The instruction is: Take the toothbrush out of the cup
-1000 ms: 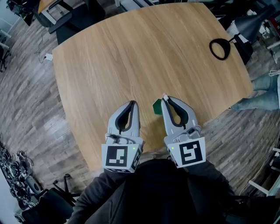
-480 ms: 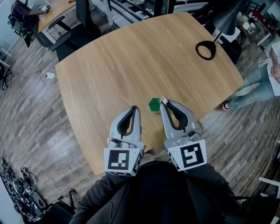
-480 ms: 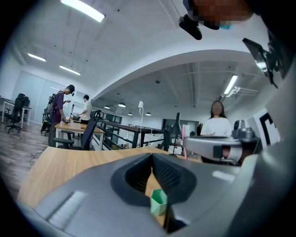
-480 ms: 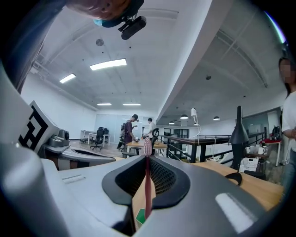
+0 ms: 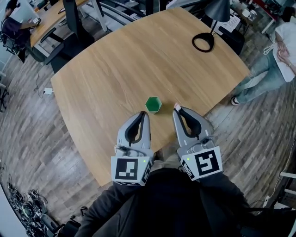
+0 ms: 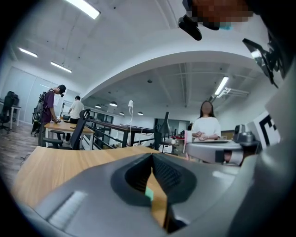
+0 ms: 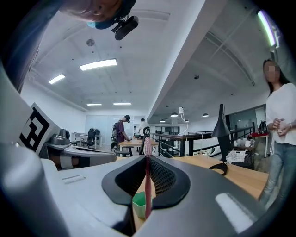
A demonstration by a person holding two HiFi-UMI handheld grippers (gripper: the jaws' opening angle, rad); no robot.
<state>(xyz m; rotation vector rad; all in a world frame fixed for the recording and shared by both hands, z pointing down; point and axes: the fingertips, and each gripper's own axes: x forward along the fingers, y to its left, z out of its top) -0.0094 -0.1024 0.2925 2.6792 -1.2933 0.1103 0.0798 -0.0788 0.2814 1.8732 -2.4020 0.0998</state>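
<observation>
Head view: toothbrush [image 5: 176,107] mostly hidden by right gripper [image 5: 178,111] jaws; lamp [image 5: 217,10] shade cut by top edge.

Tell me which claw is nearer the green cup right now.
Left. In the head view the left claw sits just short of the green cup, slightly to its left; the right claw, holding the toothbrush, is farther off to the cup's right.

The wooden table [image 5: 106,69] lies mostly open. A green cup [image 5: 153,104] near its front edge and a far-corner lamp base [image 5: 203,42] obstruct.
</observation>
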